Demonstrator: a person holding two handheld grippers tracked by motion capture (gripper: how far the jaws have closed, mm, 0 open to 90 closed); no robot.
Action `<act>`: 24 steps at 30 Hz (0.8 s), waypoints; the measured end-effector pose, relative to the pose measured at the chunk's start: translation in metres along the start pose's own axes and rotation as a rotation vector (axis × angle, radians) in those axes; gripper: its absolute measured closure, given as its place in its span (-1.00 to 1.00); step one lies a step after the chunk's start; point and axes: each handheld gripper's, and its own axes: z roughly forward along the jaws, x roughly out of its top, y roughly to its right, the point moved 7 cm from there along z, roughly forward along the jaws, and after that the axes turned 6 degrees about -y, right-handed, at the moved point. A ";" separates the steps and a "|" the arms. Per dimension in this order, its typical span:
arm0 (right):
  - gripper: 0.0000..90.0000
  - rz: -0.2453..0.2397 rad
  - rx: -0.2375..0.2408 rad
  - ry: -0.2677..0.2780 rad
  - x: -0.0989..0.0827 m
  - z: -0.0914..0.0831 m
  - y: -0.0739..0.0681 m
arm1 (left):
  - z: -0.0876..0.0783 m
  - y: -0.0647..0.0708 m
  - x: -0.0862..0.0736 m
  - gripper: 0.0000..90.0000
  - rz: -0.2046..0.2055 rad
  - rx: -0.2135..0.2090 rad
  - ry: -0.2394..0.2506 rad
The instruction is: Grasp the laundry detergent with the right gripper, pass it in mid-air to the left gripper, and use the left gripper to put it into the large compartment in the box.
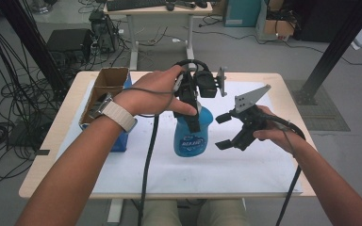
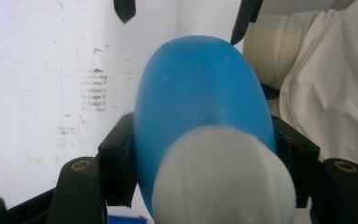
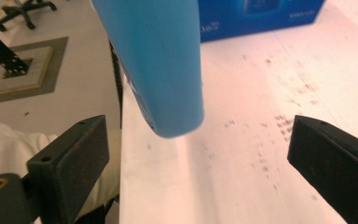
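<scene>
A blue plastic bottle (image 1: 192,136) with a white cap (image 2: 221,182) is upright over the middle of the table. My left gripper (image 1: 193,117) is shut on it just below the cap, and its black pads (image 2: 116,163) press on both sides of the blue body (image 2: 200,93). In the right gripper view the bottle's lower end (image 3: 158,60) hangs just above the white sheet. My right gripper (image 1: 222,132) is open to the right of the bottle and apart from it. Its two jaws stand wide with nothing between them (image 3: 196,158).
A white sheet (image 1: 245,169) covers the wooden table. At the left edge stand an open cardboard box (image 1: 108,84) and a blue box (image 1: 121,141), the blue box (image 3: 261,14) lying behind the bottle. Cables, a desk (image 1: 160,7) and black frame posts surround the table.
</scene>
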 end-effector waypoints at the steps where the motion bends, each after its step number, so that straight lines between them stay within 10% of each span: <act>1: -0.93 -0.001 0.001 -0.008 -0.002 -0.001 0.000 | -0.002 -0.002 0.000 -0.18 -0.004 0.018 0.002; 15: -0.94 -0.096 -0.045 -0.191 -0.030 -0.031 0.009 | -0.023 -0.012 -0.008 -0.18 -0.128 0.025 -0.036; 24: -0.94 -0.082 -0.104 -0.246 -0.043 -0.056 0.021 | -0.042 -0.025 -0.020 -0.18 -0.304 0.056 -0.020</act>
